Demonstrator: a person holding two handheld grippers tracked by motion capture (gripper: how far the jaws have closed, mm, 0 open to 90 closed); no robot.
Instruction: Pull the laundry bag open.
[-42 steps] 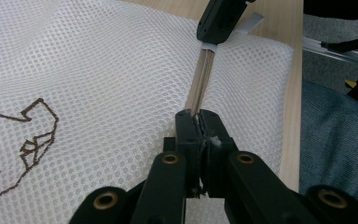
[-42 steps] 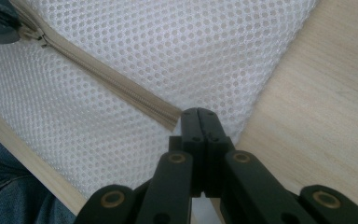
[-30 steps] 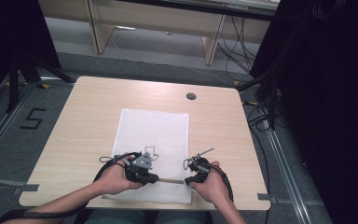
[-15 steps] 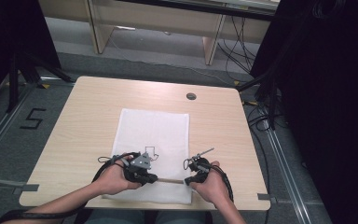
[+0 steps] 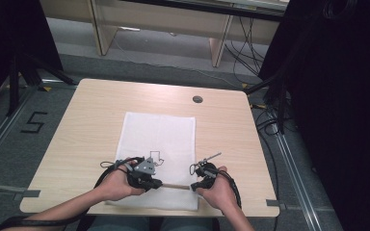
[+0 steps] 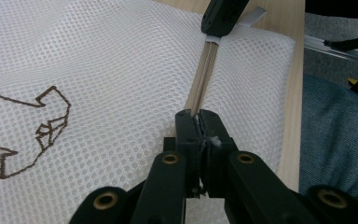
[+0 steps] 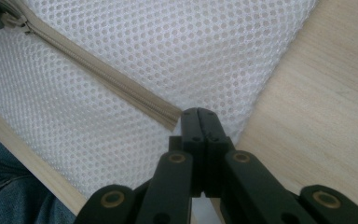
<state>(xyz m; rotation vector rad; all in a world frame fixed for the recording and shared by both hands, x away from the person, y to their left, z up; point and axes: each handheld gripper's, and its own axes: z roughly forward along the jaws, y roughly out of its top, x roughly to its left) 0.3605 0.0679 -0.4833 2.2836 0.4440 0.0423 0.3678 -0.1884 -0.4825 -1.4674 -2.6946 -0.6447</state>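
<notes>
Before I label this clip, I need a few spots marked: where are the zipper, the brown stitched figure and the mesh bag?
zipper (image 7: pixel 107 79): right gripper view, middle of the beige tape.
brown stitched figure (image 6: pixel 51 123): left gripper view, its inner folded outline.
mesh bag (image 5: pixel 159 132): high view, bare white mesh above the hands.

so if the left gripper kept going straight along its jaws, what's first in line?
Probably the right gripper. The left gripper, shut on the beige zipper of the white mesh bag, points along that zipper, and the other gripper's black jaws sit at its far end. Depth is hard to judge.
</notes>
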